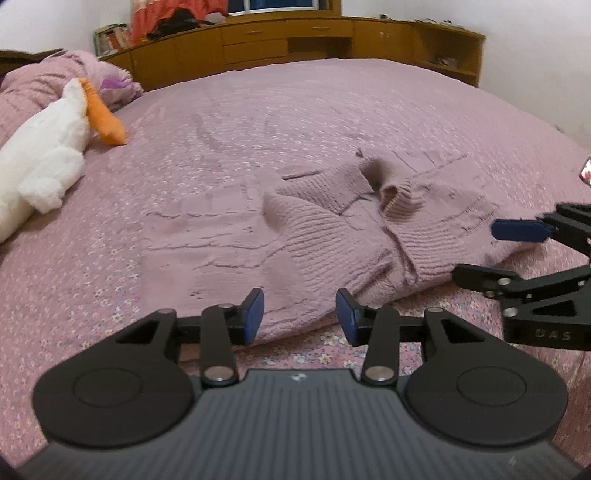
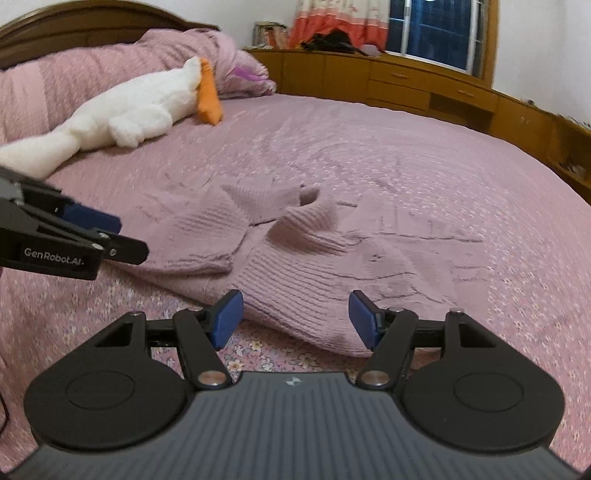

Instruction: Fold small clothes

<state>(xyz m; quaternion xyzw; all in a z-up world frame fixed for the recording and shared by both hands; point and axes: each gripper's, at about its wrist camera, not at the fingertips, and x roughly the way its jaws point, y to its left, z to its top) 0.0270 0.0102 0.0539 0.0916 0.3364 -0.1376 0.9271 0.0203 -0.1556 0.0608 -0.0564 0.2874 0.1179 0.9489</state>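
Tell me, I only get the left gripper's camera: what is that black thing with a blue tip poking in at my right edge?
Observer: That is the right gripper. Its own camera shows its jaws open, with the near edge of the pink sweater just ahead of them.
Operator: Is my gripper visible from there?
Observer: Yes, the left gripper comes in from the left, beside the sweater's folded sleeve.
Operator: Anything behind the white plush toy that I miss?
Observer: A dark wooden headboard curves behind the pillow where the plush toy lies.
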